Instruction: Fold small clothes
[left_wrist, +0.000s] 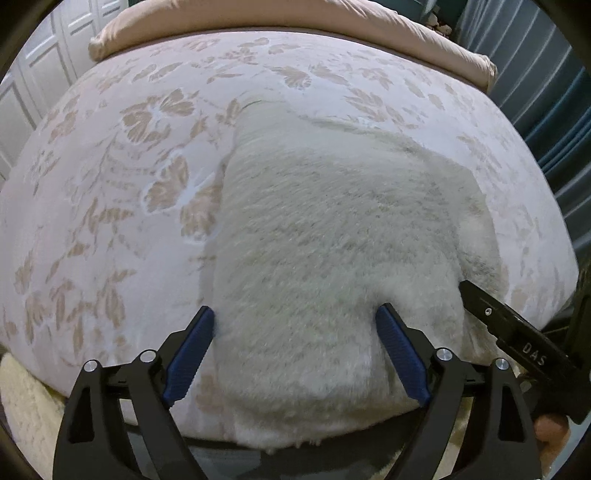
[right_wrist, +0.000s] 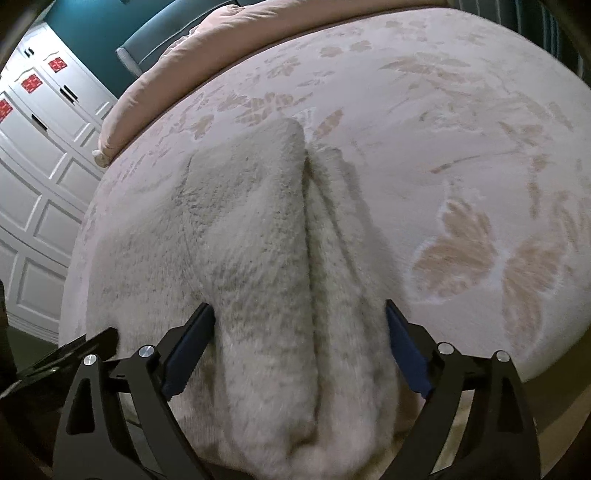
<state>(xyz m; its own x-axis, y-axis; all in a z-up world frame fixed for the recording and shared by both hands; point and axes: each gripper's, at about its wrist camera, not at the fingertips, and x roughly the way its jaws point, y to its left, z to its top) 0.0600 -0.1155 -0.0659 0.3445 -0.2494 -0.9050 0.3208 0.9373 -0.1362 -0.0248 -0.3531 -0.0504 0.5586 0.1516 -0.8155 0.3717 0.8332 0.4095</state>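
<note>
Left wrist view: left gripper (left_wrist: 295, 347) jaws apart, fluffy garment (left_wrist: 332, 229) at frame centre on bed (left_wrist: 110, 184).
Right wrist view: right gripper (right_wrist: 299, 347) jaws apart over the fold.
Advice: press layers flat, align edges.

garment (left_wrist: 325, 236) on bed (left_wrist: 110, 192), pillow (left_wrist: 258, 18) behind.

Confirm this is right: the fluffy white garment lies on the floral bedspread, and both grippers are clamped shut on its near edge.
Not quite. The fluffy white garment does lie on the floral bedspread, but neither gripper is clamped. The left wrist view shows the left gripper with its fingers spread wide over the fabric, and the right wrist view shows the right gripper open too.
</note>
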